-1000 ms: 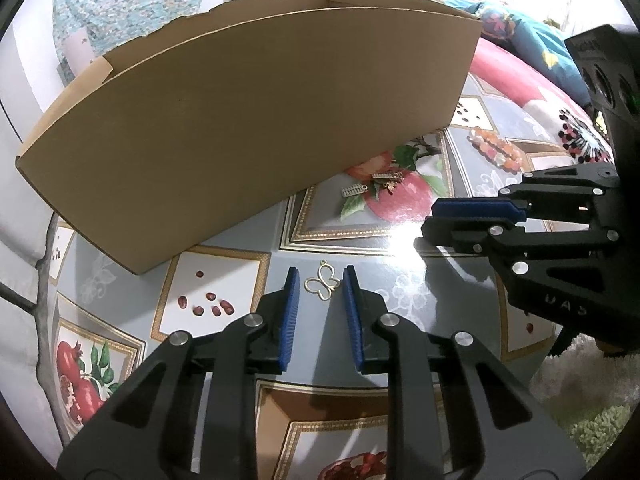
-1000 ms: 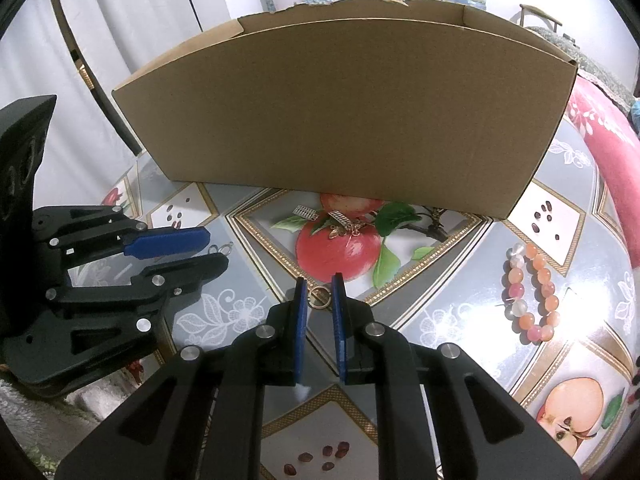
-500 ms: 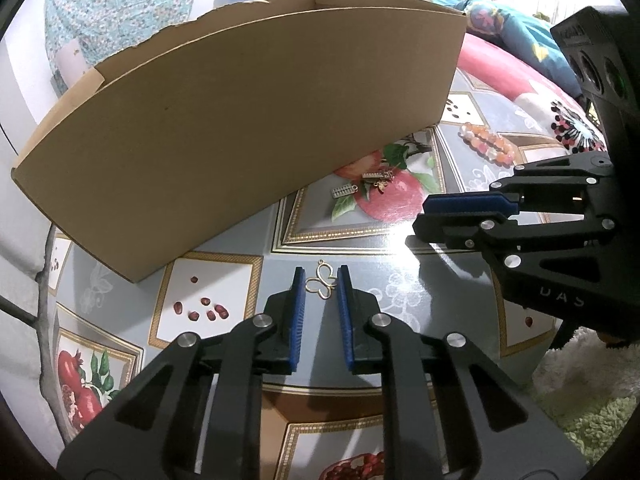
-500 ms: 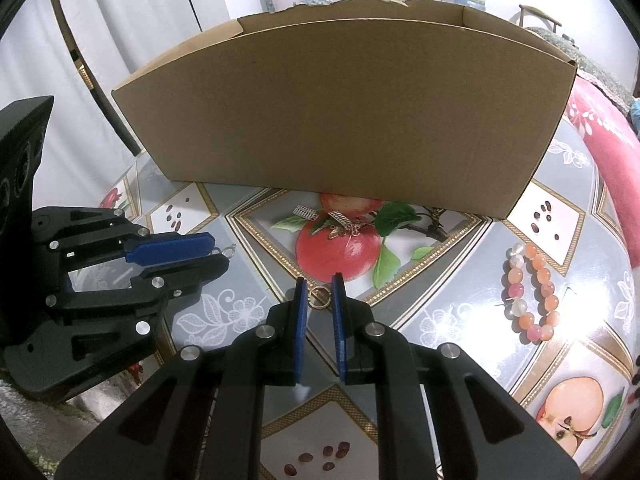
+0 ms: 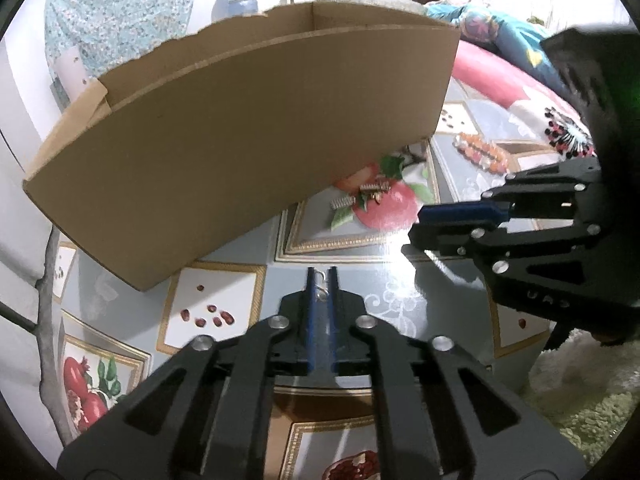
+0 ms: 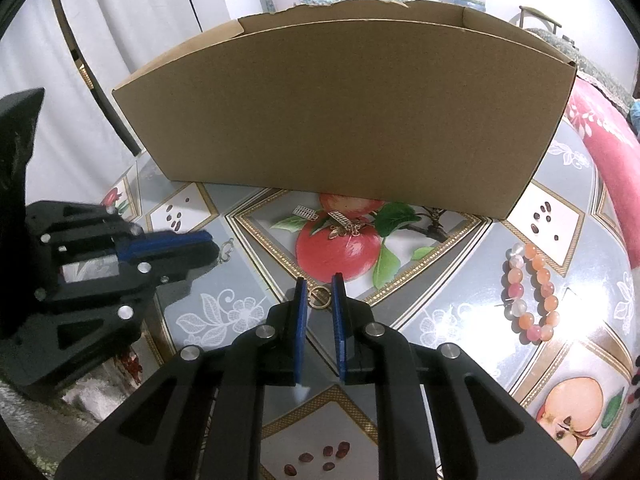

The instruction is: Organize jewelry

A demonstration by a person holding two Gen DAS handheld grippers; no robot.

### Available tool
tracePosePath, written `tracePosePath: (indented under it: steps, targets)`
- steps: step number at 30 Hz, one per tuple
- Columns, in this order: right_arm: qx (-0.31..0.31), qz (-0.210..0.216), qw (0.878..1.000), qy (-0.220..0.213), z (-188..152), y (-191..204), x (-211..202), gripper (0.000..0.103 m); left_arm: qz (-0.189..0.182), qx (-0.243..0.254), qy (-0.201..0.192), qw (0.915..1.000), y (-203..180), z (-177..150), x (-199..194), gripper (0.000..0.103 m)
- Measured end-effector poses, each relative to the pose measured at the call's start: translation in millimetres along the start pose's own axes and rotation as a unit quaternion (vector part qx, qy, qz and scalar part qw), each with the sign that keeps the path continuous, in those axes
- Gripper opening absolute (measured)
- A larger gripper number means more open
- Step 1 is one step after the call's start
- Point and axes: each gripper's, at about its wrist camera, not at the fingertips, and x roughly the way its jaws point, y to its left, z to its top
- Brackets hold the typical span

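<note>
Left gripper (image 5: 321,276): closed to a narrow gap on butterfly charm (image 5: 320,284). Right gripper (image 6: 320,294): nipping gold ring (image 6: 320,297). Earring pieces (image 6: 336,222), bead bracelet (image 6: 530,292) on bench (image 6: 440,312). Cardboard box (image 6: 344,120) contents hidden; sorting barely begun.

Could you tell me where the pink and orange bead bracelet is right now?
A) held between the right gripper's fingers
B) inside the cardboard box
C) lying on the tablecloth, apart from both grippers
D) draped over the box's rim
C: the bead bracelet lies flat on the tablecloth, clear of the right gripper and the left gripper.
</note>
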Motion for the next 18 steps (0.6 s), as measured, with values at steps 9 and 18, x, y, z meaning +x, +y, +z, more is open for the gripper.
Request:
tracePosePath:
  steps: [9, 18]
  targets:
    - [0.001, 0.000, 1.000, -0.001, 0.3, 0.0, 0.1, 0.012, -0.009, -0.004, 0.043, 0.9990, 2.0, 2.7, 10.7, 0.028]
    - [0.004, 0.003, 1.000, -0.003, 0.9, -1.0, 0.1, 0.012, -0.011, -0.012, 0.073, 0.9972, 1.3, 11.3, 20.2, 0.026]
